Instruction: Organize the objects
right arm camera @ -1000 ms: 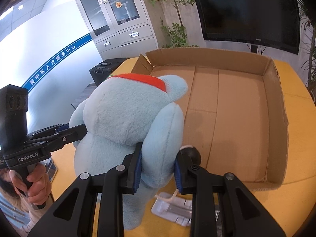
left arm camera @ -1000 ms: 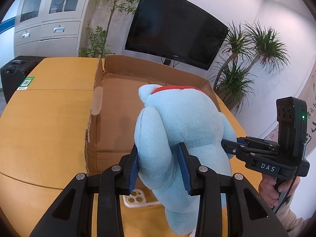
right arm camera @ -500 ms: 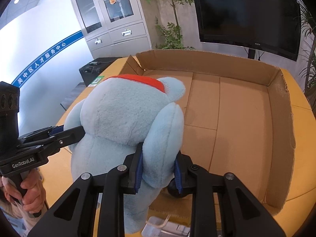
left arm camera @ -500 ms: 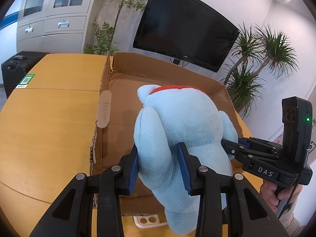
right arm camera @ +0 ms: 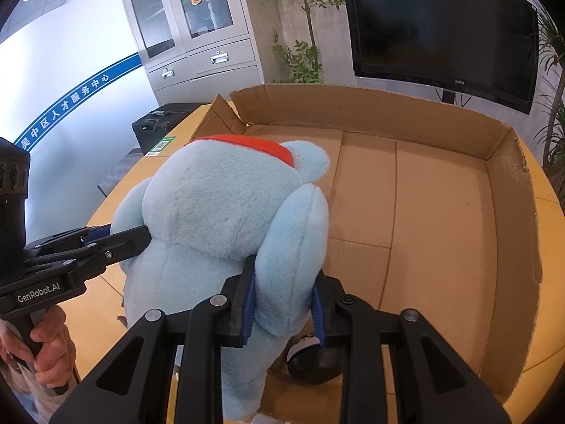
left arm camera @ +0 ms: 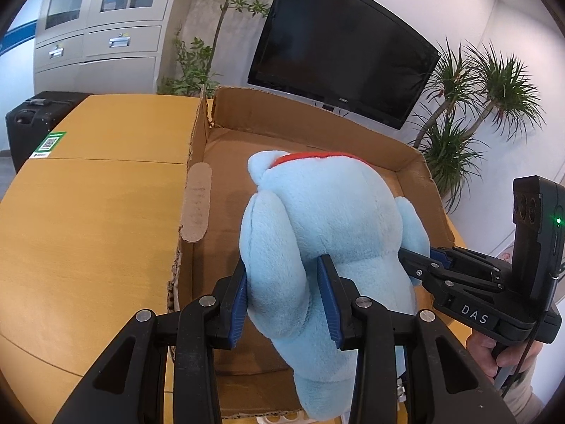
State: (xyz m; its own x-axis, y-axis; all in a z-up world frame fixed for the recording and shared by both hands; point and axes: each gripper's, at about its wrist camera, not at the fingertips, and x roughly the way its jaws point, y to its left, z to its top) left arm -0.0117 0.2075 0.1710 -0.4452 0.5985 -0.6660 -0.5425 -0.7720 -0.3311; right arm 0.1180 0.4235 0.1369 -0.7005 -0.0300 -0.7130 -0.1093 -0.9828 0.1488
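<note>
Plush toy point(left arm camera: 328, 233): light blue, clamped by left hand-held gripper point(left arm camera: 286, 304) and right hand-held gripper point(right arm camera: 282, 304).
Change: carried forward, now above cardboard box point(right arm camera: 441, 219) floor.
Meaning: release remains.

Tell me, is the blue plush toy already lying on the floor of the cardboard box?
No, the blue plush toy is held up above the cardboard box by both claws, one on each side limb.

The soft toy point(left arm camera: 328, 233) is light blue with a red band point(right arm camera: 254, 145). The box point(left arm camera: 226, 162) is plain brown, the table point(left arm camera: 88, 212) yellow-brown (with a green sticker point(left arm camera: 47, 144)), and the grippers' pads point(right arm camera: 249, 304) blue.
</note>
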